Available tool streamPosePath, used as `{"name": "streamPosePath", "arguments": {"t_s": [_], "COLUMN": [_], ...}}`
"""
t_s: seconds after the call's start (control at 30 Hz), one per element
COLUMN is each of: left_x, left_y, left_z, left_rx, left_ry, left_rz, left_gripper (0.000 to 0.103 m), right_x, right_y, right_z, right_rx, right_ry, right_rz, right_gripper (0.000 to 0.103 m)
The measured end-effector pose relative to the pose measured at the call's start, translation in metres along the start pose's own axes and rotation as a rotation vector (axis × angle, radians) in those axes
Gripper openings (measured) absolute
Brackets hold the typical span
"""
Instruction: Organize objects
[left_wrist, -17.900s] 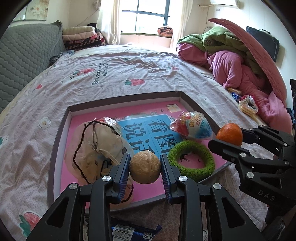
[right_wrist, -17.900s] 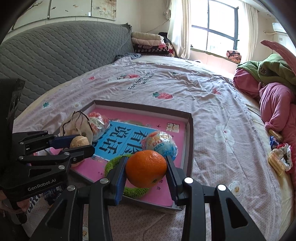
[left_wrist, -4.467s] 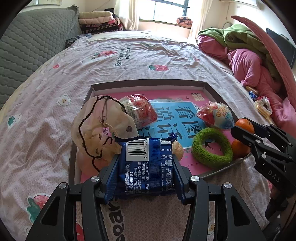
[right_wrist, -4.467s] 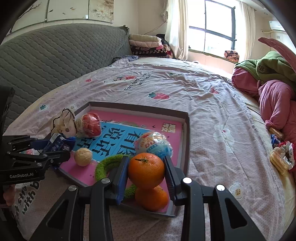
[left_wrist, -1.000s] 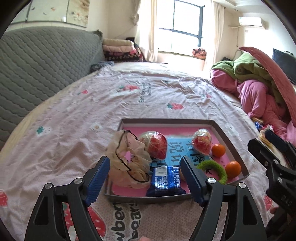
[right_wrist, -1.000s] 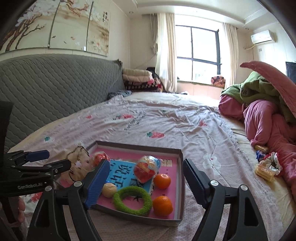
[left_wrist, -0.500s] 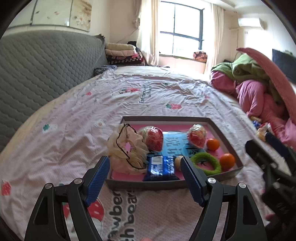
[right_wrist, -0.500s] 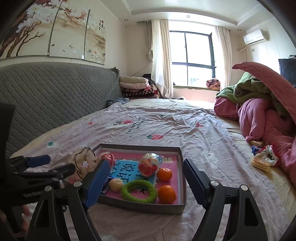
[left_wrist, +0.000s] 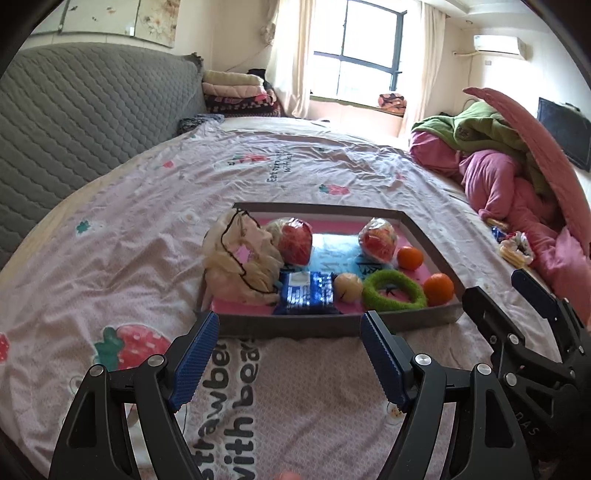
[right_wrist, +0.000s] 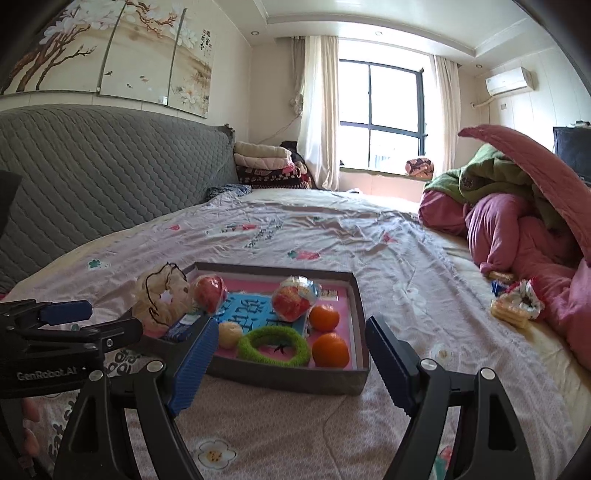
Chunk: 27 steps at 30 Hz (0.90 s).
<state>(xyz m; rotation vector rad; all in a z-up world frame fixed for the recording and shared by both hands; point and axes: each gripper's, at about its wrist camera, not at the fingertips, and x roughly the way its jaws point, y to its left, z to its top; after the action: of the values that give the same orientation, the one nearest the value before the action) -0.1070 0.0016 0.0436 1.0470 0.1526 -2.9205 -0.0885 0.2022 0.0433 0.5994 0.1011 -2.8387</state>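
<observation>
A shallow grey tray (left_wrist: 328, 326) (right_wrist: 295, 384) with a pink floor lies on the bed. Inside it sit a cream drawstring bag (left_wrist: 240, 264) (right_wrist: 159, 299), a blue snack packet (left_wrist: 308, 293), a pale round ball (left_wrist: 348, 287) (right_wrist: 228, 333), a green fuzzy ring (left_wrist: 393, 291) (right_wrist: 274, 346), two oranges (left_wrist: 438, 288) (right_wrist: 330, 349) and two wrapped red snacks (left_wrist: 294, 245) (right_wrist: 293, 299). My left gripper (left_wrist: 290, 352) is open and empty, in front of the tray's near wall. My right gripper (right_wrist: 288, 354) is open too, with nothing between its fingers, held back from the tray.
The tray rests on a pink strawberry-print bedsheet (left_wrist: 147, 236). A heap of pink and green quilts (right_wrist: 517, 221) fills the right side, with wrapped snacks (right_wrist: 515, 304) beside it. A grey padded headboard (right_wrist: 92, 177) runs along the left. Folded blankets (right_wrist: 266, 162) are stacked by the window.
Both grippers have drawn back and lowered slightly, so the tray looks a little closer to the bed's level. Everything in the tray stays in place. Both grippers remain open.
</observation>
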Motion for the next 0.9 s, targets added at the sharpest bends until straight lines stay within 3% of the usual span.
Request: {"name": "streamPosePath", "arguments": {"t_s": [0.9], "left_x": [0.017], "left_y": [0.006], "left_z": [-0.048], "left_rx": [0.036], "left_ry": [0.085], "left_rz": [0.056], "left_gripper": [0.080], "right_x": [0.017], "right_y": [0.004], "right_z": [-0.047], "right_rx": [0.047], "right_ry": [0.137], "right_rz": [-0.039], "right_gripper": [0.081]}}
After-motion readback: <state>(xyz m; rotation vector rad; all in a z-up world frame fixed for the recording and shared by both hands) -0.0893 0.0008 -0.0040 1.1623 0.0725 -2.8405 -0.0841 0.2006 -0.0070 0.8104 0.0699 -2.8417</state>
